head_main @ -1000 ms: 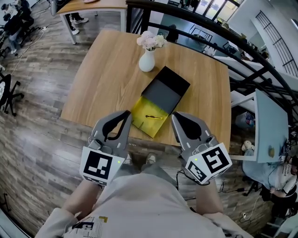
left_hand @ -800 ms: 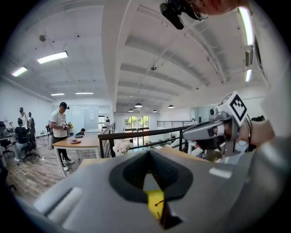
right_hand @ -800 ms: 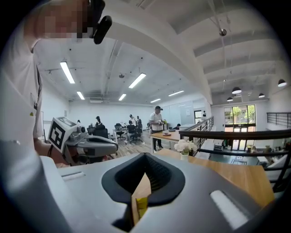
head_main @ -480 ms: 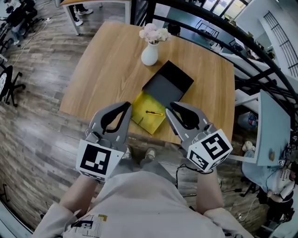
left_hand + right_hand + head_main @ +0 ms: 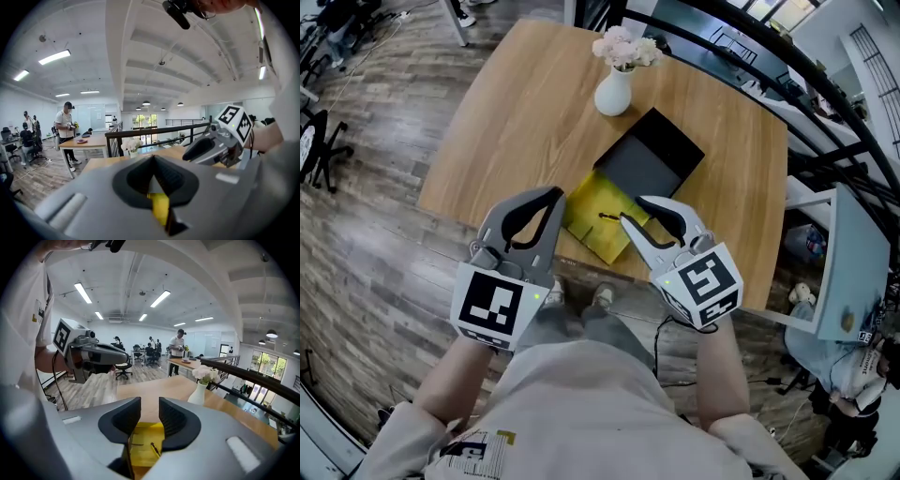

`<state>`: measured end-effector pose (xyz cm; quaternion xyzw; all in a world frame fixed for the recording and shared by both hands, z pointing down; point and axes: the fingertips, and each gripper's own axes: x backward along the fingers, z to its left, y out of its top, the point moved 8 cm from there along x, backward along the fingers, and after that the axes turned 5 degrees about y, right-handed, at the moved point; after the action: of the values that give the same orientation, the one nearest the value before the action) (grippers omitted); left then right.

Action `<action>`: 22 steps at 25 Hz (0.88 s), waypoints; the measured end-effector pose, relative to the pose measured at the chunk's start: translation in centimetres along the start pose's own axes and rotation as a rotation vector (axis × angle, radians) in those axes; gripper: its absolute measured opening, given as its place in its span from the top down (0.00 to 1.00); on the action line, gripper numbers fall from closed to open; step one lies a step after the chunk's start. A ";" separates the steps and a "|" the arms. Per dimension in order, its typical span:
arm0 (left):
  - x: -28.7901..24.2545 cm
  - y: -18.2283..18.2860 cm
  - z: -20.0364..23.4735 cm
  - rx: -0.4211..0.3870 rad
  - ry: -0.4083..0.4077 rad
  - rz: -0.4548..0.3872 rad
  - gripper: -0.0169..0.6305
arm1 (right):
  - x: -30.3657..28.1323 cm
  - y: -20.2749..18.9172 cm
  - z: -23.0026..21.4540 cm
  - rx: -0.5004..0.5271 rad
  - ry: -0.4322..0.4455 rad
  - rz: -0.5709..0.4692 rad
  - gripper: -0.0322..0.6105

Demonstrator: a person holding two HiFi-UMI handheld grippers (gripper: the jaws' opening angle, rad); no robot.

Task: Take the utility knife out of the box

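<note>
Nothing out yet: utility knife (image 5: 607,217) lying in box (image 5: 581,231) at tabletop (image 5: 516,112) near edge; right gripper (image 5: 633,208) jaws just opening, spread, empty; left gripper (image 5: 555,194) pressed together.

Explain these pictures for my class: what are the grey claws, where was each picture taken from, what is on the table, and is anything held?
No robot: a person holds a two-jaw gripper in each hand. One picture comes from a camera on the person's head, looking down; the others from cameras riding on each gripper, looking along its jaws. On the wooden table stand a white vase of flowers and an open box, yellow inside, with a utility knife lying in it. The left gripper is shut and empty. On the right gripper the jaws have just been opening; nothing is between them.
</note>
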<state>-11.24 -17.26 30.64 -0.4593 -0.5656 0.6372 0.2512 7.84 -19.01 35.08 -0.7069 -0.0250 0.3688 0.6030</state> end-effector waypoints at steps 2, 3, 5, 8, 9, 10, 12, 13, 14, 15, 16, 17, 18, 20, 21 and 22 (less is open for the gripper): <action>-1.0 -0.9 0.4 0.006 -0.002 0.003 0.97 | -1.6 -1.4 -0.7 -0.018 0.029 0.028 0.76; -1.4 -1.4 0.5 0.005 -0.004 0.008 0.97 | -2.4 -2.2 -1.0 -0.022 0.040 0.047 0.75; -2.1 -2.2 0.7 -0.008 0.000 0.025 0.97 | -3.9 -3.5 -1.6 -0.025 0.055 0.086 0.74; -3.0 -3.3 0.8 -0.014 -0.001 0.050 0.97 | -5.9 -5.4 -2.4 -0.038 0.073 0.139 0.74; -3.4 -3.7 0.7 -0.012 -0.005 0.060 0.97 | -6.4 -6.0 -2.6 -0.044 0.080 0.155 0.74; -3.8 -4.1 0.7 -0.012 -0.010 0.071 0.97 | -7.0 -6.7 -2.7 -0.048 0.086 0.173 0.74; -4.6 -5.2 0.7 -0.014 -0.018 0.095 0.97 | -8.3 -8.1 -3.0 -0.052 0.098 0.213 0.74; -5.1 -5.8 0.8 -0.015 -0.020 0.109 0.97 | -9.0 -8.9 -3.1 -0.050 0.102 0.238 0.74; -5.6 -6.4 0.9 -0.014 -0.023 0.124 0.97 | -9.7 -9.7 -3.2 -0.042 0.103 0.266 0.73; -6.1 -7.0 1.0 -0.011 -0.026 0.139 0.97 | -10.4 -10.4 -3.3 -0.030 0.102 0.295 0.73; -6.6 -7.5 1.0 -0.008 -0.032 0.152 0.97 | -10.9 -11.0 -3.4 -0.019 0.104 0.320 0.73; -7.1 -7.9 1.1 -0.005 -0.038 0.163 0.97 | -11.5 -11.4 -3.4 -0.011 0.108 0.340 0.73; -7.5 -8.3 1.2 -0.005 -0.045 0.172 0.97 | -12.0 -11.8 -3.3 -0.003 0.114 0.357 0.73; -8.3 -9.1 1.5 -0.003 -0.059 0.193 0.97 | -13.2 -12.7 -3.3 0.025 0.123 0.393 0.73; -8.8 -9.5 1.5 0.000 -0.068 0.204 0.97 | -13.8 -13.3 -3.3 0.041 0.128 0.415 0.73; -9.2 -10.0 1.6 0.003 -0.077 0.217 0.97 | -14.4 -13.9 -3.3 0.057 0.132 0.439 0.73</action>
<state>-10.45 -23.36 42.86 -0.4925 -0.5209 0.6787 0.1595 4.88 -24.90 54.27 -0.7005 0.1794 0.4448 0.5284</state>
